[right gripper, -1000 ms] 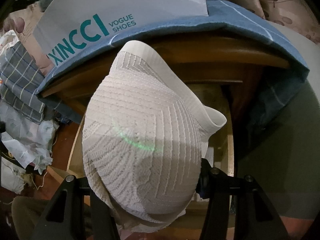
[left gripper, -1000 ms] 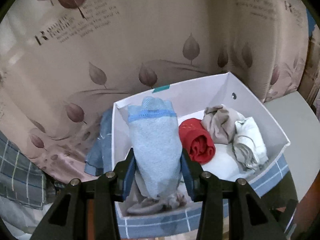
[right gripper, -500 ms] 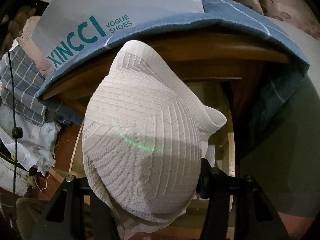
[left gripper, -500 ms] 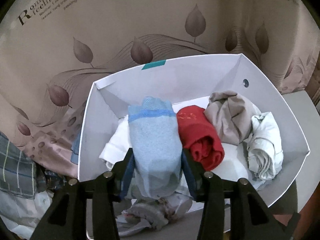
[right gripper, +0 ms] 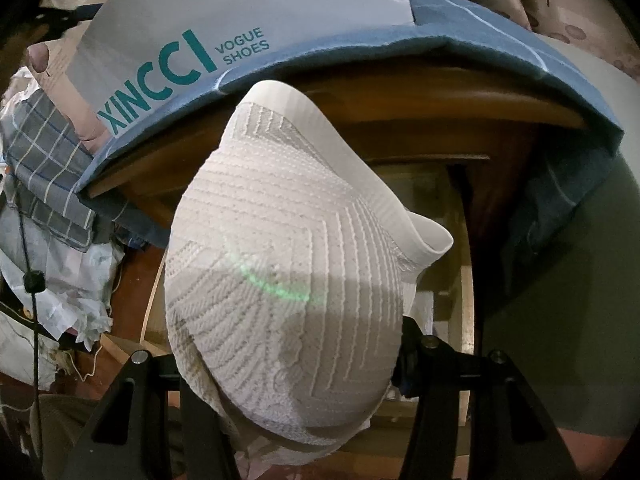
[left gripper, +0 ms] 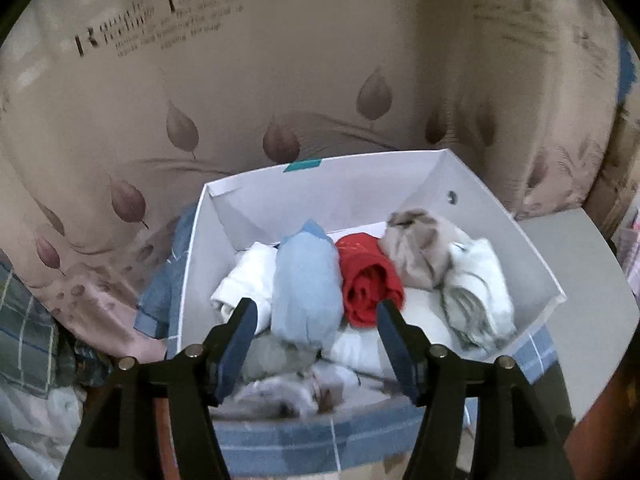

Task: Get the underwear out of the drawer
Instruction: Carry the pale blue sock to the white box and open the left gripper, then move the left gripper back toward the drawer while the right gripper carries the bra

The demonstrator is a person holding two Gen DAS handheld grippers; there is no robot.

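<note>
White cardboard box holds rolled blue, red underwear.

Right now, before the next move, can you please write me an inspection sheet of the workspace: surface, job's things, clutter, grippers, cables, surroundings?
Surface: blue checked cloth over a wooden table edge.
Job's things: white shoebox holding rolled garments: light blue roll, red roll, beige piece, white pieces.
Clutter: crumpled fabrics and paper beside the table.
Grippers: left gripper open, jaws have just been opening, blue roll between them, pads clear of it; right gripper shut on white knitted garment.
Cables: thin black cord at left.
Surroundings: leaf-print curtain behind the box.
</note>
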